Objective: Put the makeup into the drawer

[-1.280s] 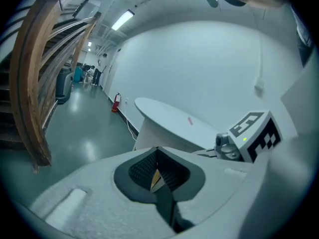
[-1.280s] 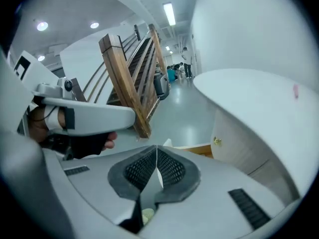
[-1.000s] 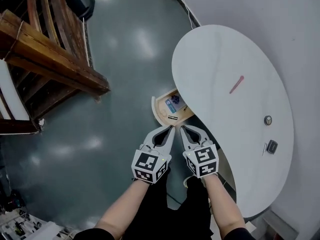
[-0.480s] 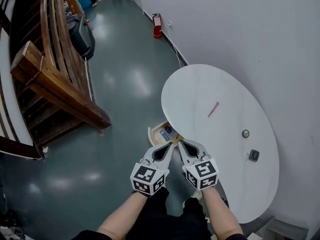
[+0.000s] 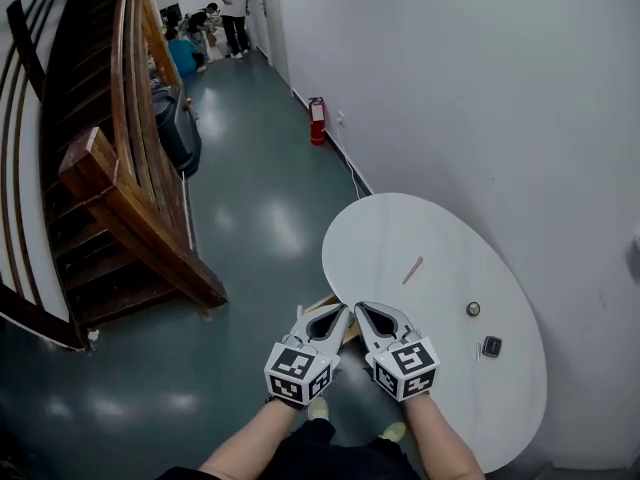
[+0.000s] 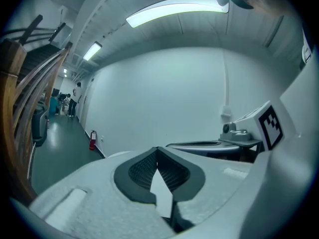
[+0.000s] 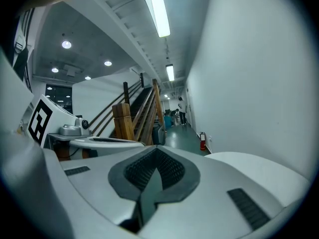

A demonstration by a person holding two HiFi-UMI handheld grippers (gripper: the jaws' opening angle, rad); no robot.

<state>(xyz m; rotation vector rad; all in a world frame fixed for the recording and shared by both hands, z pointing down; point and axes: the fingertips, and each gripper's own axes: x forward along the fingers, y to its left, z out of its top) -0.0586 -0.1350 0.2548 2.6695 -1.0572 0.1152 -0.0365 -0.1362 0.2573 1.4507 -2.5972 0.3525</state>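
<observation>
**A:** Corridor with a teal floor (image 5: pixel 250 218). Wooden staircase (image 5: pixel 120 198) at frame left, people (image 5: pixel 215 18) at the far end, upper left. Status?

**B:** Left to right:
- The drawer (image 5: pixel 319 303) is lower centre. Only a tan sliver shows at the table's left edge.
- The left tool (image 5: pixel 340 316) has its jaws fully together with nothing in them.
- The right tool (image 5: pixel 364 313) is just beside it, also closed and empty.
- In frame both tools overlap the table's near-left edge, and neither touches any item.

**A:** Makeup?

**B:** All of it is on the white oval table (image 5: pixel 400 233).
- A pink stick (image 5: pixel 412 270) lies flat mid-table.
- To its right and well apart is a small round item (image 5: pixel 473 309).
- A dark square item (image 5: pixel 490 346) sits near the right rim.

**A:** My call is to take the stick first, since it's nearest the tools.

**B:** Agreed.
- Open the right tool before it goes down, then come in low.
- Set the jaws across the stick's short axis and pinch mid-length so it won't pivot.
- It's thin on a hard top, so the pads have to nearly skim the table.
- Then carry it left and down to the drawer.

**A:** Unknowns?

**B:**
- The tools cover the drawer interior, so I can't tell how far out it is.
- The round and square items are too small to identify.
- There's a thin pale thing just left of the square one that I can't make out.
</observation>
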